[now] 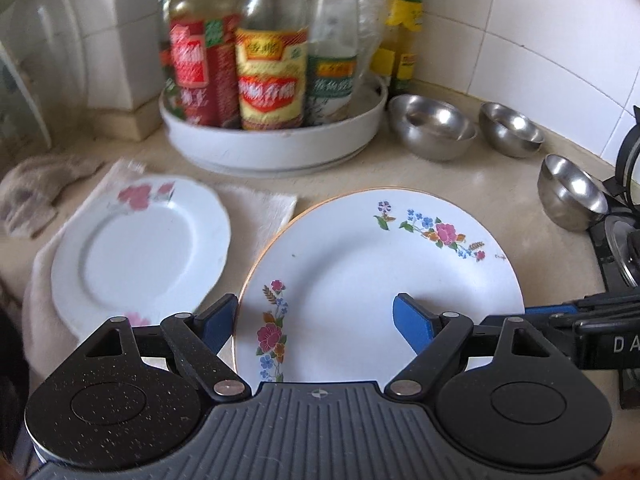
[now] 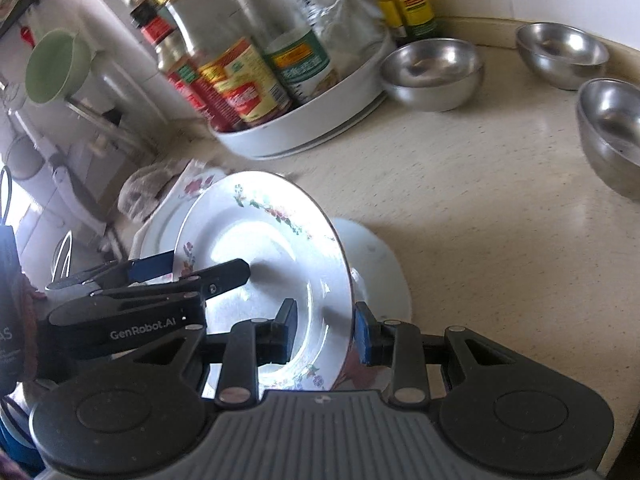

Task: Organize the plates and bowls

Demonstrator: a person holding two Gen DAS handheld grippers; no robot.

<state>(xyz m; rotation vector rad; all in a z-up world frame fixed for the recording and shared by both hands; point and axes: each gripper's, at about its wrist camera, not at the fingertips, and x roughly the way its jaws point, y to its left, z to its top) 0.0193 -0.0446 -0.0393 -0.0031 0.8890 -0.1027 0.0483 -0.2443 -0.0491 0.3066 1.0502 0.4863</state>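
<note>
Gold-rimmed floral plate, tilted above the table, apparently pinched at its near rim by the right gripper; left gripper fingers spread around its left rim. Glazed, stiff, slippery, breakable: hold the rim.

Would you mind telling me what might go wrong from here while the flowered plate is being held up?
1. The right gripper pinches the gold-rimmed plate only at its rim, steeply tilted; it might slip and chip on the white dish below.
2. The left gripper is open astride the plate's other edge; a nudge could twist it loose.
3. The small plate lies close by on a cloth; a careless set-down could clip it.
</note>
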